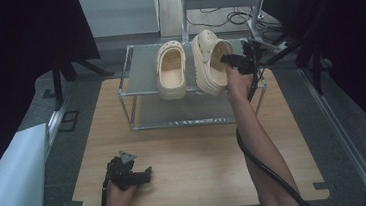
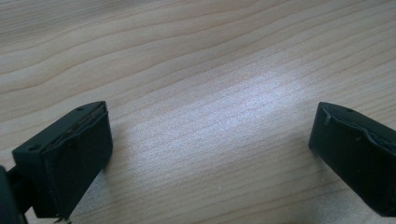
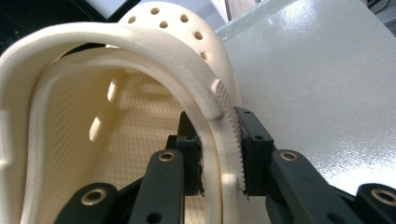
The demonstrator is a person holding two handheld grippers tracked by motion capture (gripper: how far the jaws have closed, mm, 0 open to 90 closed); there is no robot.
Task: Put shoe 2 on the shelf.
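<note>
A dark-curtained room surrounds the wooden counter, which carries a metal shelf rack. On its top shelf one cream clog lies flat; just beside it a second clog stands tilted on its side. The right tongs are clamped on that clog's rim. The left tongs rest spread wide over bare counter, holding nothing.

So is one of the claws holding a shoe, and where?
Yes. The right claw is shut on the tilted cream clog, pinching its side wall by the heel opening. The left claw is open over the table, holding nothing.
</note>
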